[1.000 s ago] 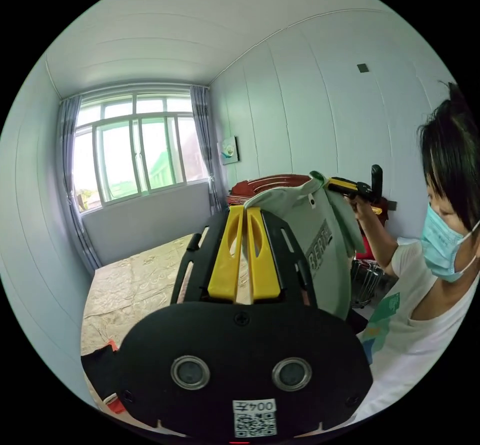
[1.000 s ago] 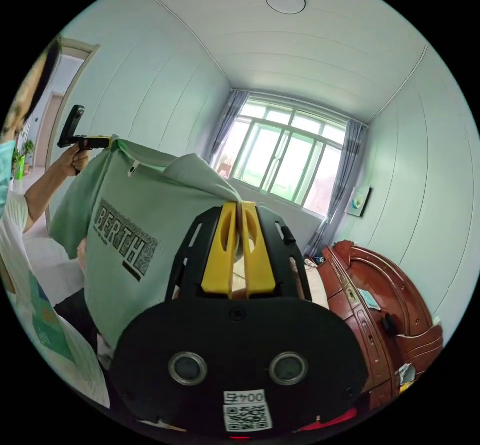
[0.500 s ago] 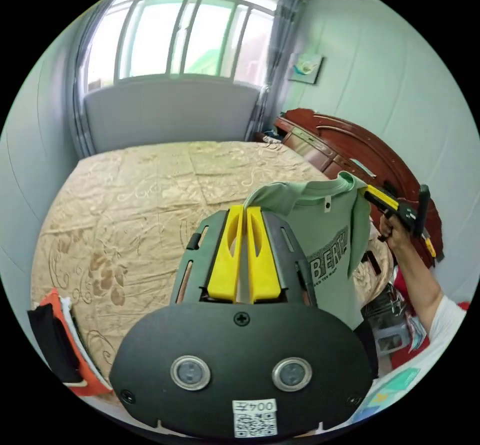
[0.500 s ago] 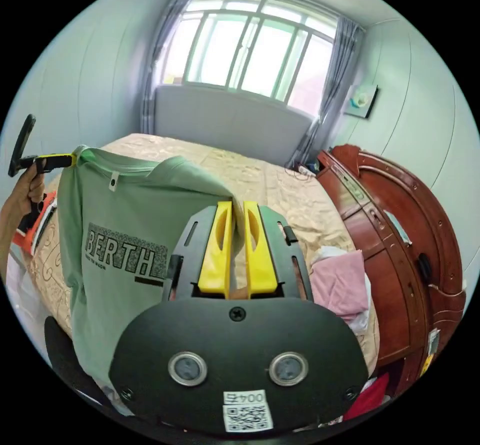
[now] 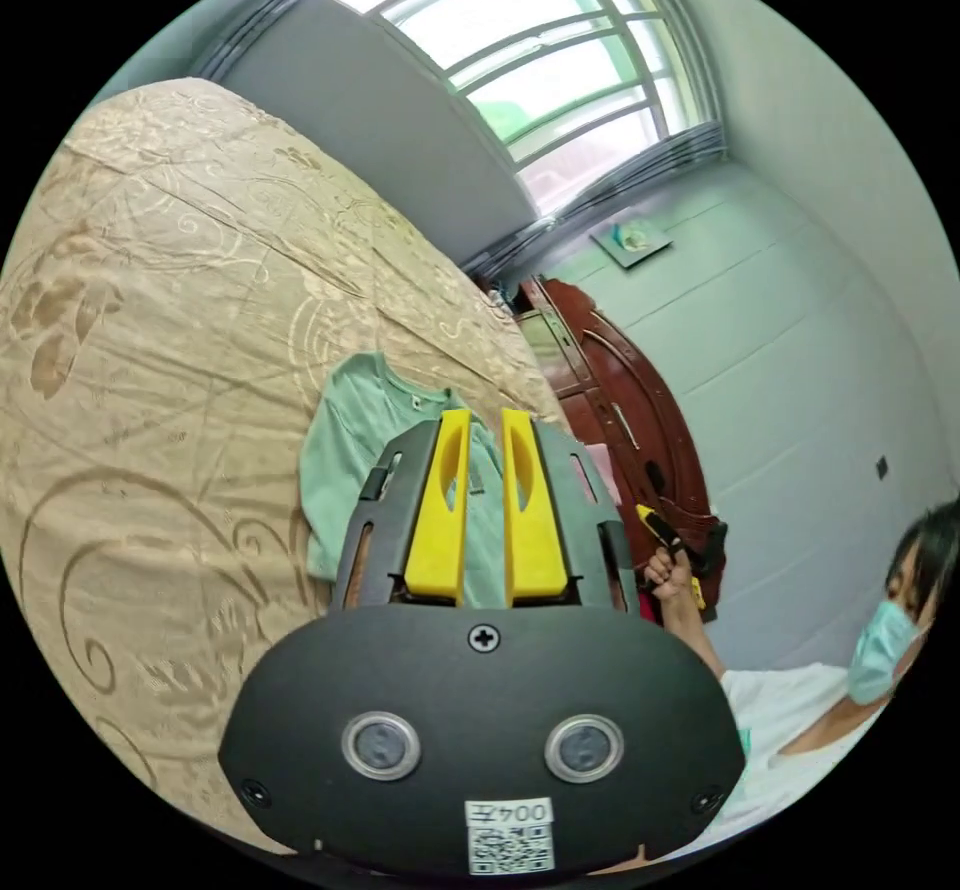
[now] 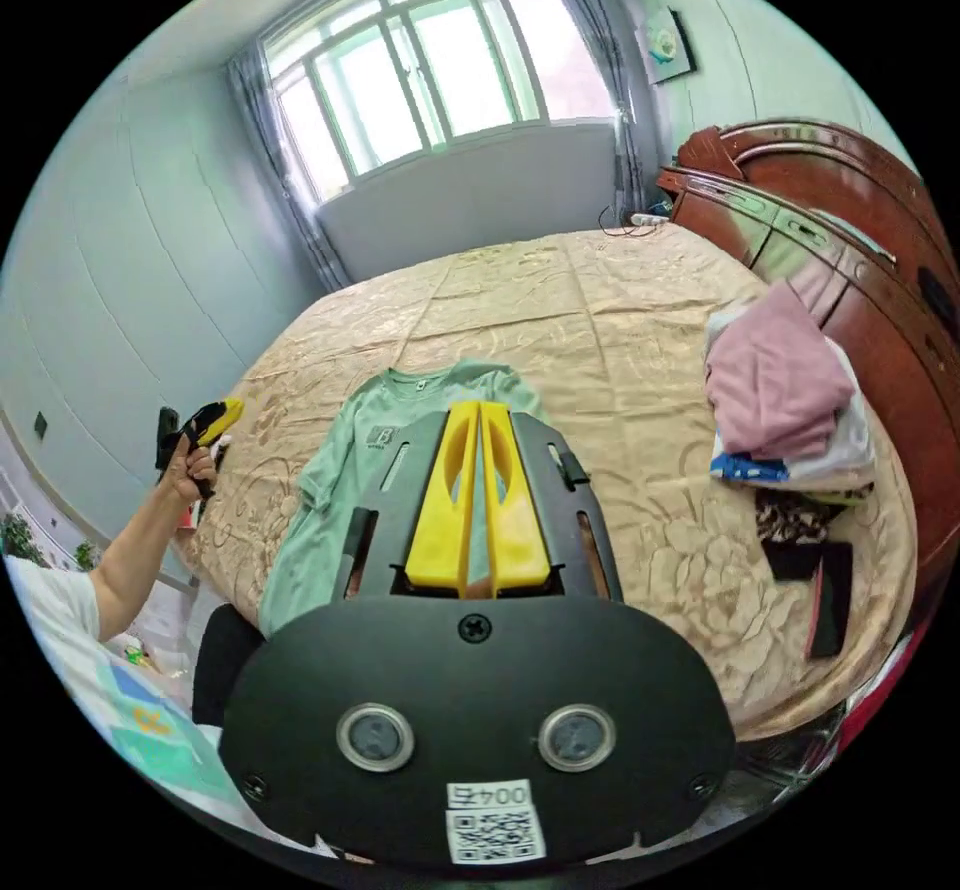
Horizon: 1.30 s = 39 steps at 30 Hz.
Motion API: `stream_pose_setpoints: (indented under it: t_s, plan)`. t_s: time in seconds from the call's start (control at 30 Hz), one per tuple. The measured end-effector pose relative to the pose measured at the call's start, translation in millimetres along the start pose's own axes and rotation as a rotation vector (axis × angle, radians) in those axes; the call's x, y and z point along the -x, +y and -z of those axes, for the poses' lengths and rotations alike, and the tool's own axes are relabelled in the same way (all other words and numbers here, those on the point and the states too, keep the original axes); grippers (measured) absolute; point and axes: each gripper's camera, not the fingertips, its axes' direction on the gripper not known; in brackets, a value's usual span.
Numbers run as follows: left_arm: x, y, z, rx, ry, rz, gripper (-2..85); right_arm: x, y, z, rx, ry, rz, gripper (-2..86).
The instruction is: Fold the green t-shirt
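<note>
The green t-shirt (image 6: 340, 490) lies spread flat on the bed (image 6: 620, 330), near the edge where the person stands, with its collar toward the window (image 6: 440, 60) and its front print facing up. In the right gripper view the whole bed is seen from above: the shirt is on the left part of it, and well apart, on the right side near the wooden headboard (image 6: 850, 200), sits a pile of clothes (image 6: 780, 390) with a pink piece on top; some dark items (image 6: 810, 570) lie just beside that pile. This view also gives the left tongs (image 6: 215, 420) held up in a hand (image 6: 185, 465) at the side of the bed, away from the shirt. The right tongs (image 6: 478, 490) are above the shirt, with the yellow jaws almost together and nothing between them. The left gripper view is rolled, so the bed (image 5: 150, 330) fills its left half, and the shirt (image 5: 345, 450) appears partly hidden behind the left tongs (image 5: 485, 510), whose jaws stand apart with a clear gap and hold nothing. Here the right tongs (image 5: 655, 525) are seen in the other hand (image 5: 670, 570), small and far, so I cannot tell their state from this side. The person, in a white shirt, is at the lower right of this view.
</note>
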Motion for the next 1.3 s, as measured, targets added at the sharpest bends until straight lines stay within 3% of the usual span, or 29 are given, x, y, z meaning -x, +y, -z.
stream_pose_setpoints:
  t_s: [0.17, 0.27, 0.37, 0.53, 0.77, 0.9, 1.0, 1.3]
  plan:
    - [-19, 165, 72, 0.063, -0.055, 0.002, 2.0, -46, 171, 37, 0.013, -0.339, -0.338, -0.2]
    - [-15, 240, 95, 0.146, -0.111, 0.054, 2.5, -14, 224, 11, 0.149, -0.515, -0.313, 1.8]
    - [-3, 286, 100, 0.24, -0.177, 0.089, 3.2, 21, 242, -18, 0.247, -0.551, -0.235, 5.3]
    - [28, 326, 78, 0.389, -0.319, 0.11, 5.1, 45, 238, -26, 0.231, -0.633, -0.18, 5.6]
    - [51, 347, 35, 0.516, -0.413, 0.079, 12.6, 23, 248, -5, 0.153, -0.601, -0.223, 4.0]
    - [55, 353, 10, 0.667, -0.571, 0.045, 16.3, 16, 256, 4, 0.114, -0.576, -0.251, 3.4]
    - [63, 359, 16, 0.651, -0.585, 0.093, 16.6, 10, 262, 5, 0.098, -0.535, -0.269, 2.9]
    - [59, 352, 12, 0.664, -0.436, 0.119, 11.0, -59, 257, 4, 0.149, -0.033, -0.331, 5.8]
